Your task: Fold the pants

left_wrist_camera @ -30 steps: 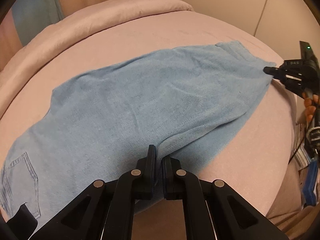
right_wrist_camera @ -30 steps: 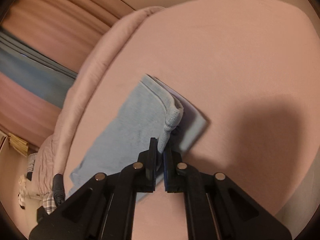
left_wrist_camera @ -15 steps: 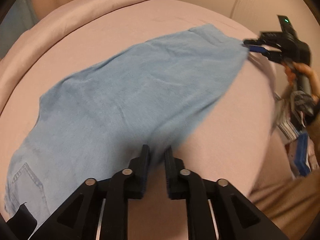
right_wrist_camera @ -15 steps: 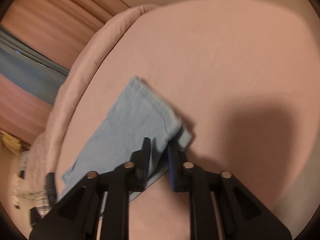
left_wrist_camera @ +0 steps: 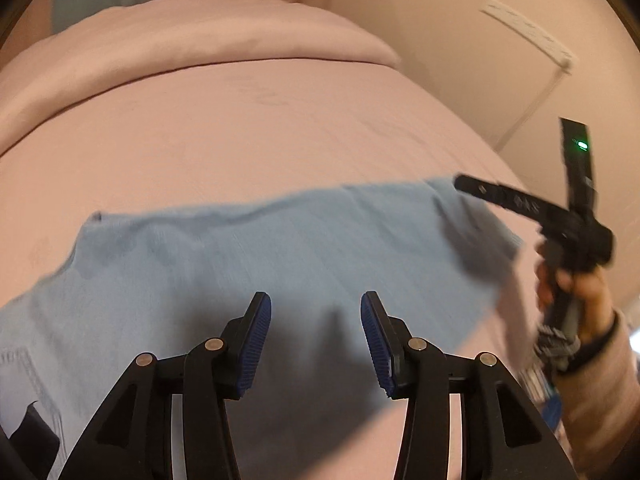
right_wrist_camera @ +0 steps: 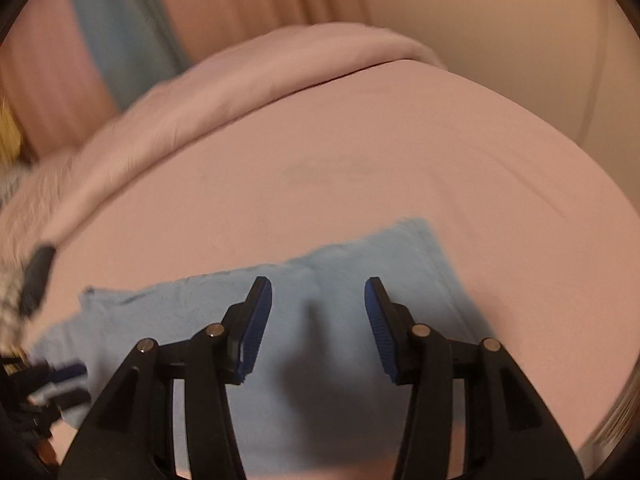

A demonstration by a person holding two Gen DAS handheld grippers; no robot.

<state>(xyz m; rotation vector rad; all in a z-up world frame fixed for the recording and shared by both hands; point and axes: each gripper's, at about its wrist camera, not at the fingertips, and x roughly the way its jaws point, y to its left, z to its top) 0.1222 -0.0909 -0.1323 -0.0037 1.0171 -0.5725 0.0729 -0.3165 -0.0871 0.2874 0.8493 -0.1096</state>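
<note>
Pants (left_wrist_camera: 256,264) lie flat on the pink bed (left_wrist_camera: 280,128), long axis running left–right across the left wrist view. Far left, a back pocket (left_wrist_camera: 24,376) shows at the frame edge, so waist end is prob. that side; hem end is over on the right.

Left gripper (left_wrist_camera: 316,340) hangs over the near long edge, abt mid-length. Jaws are opening, blue pads apart, nothing pinched btw them; denim just lies under the gap. So released.

Further right, the right gripper (right_wrist_camera: 318,330) sits over the hem end, a person's hand (left_wrist_camera: 576,292) around its handle in the left view. Its jaws are opening too, pads apart, cloth below but not gripped.

Judgement: next fold likely goes along that long axis, one end carried onto the other. Right gripper is nearer the hem, left nearer the middle/waist, so each takes its own side w/o crossing.

Around: rolled pink duvet (left_wrist_camera: 192,40) behind, well apart from the pants; wall and a white cord (left_wrist_camera: 532,100) far right. Nothing lies on the denim or in the fold's path. Frames are motion-blurred, so fine creases can't be read.
</note>
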